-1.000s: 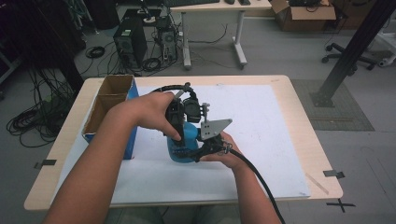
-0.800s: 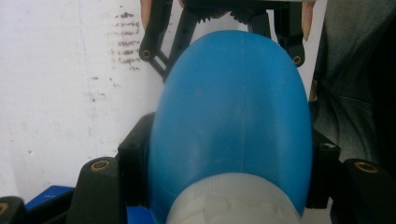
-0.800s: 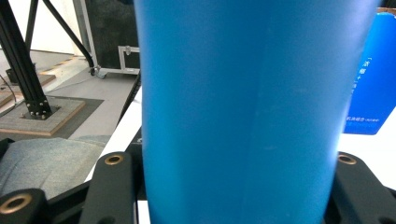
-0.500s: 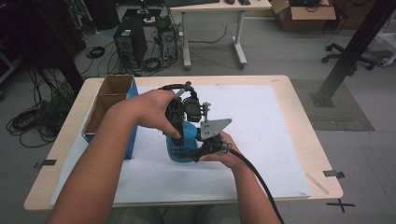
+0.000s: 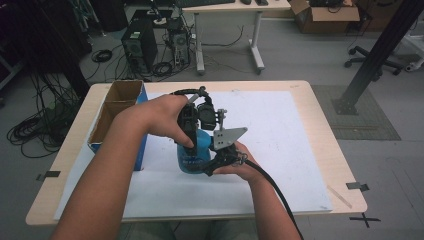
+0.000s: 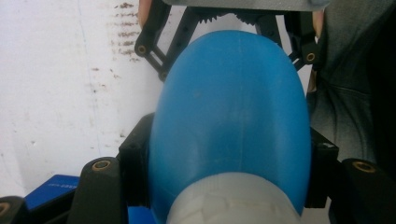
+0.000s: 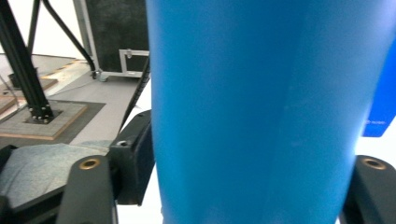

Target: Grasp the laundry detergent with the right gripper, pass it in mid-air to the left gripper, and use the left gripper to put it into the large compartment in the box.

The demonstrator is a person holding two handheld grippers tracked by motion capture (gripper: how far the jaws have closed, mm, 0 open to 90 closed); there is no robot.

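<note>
A blue plastic bottle [image 5: 192,154] stands on the white sheet [image 5: 280,130] in the middle of the table. My left gripper [image 5: 193,136] comes down from above and is shut on the bottle [image 6: 233,116] near its white cap [image 6: 233,203], one black jaw on each side. My right gripper [image 5: 212,163] reaches in low from the right, around the bottle's body [image 7: 261,116]. Its jaws have just been opening. They stand close beside the bottle, and their pads do not seem to press on it. The right gripper's far pad is hidden behind the bottle.
An open cardboard box [image 5: 117,115] with a blue side stands at the table's left edge. The white sheet covers most of the wooden table [image 5: 320,110]. Computers, cables and a desk stand on the floor beyond the far edge.
</note>
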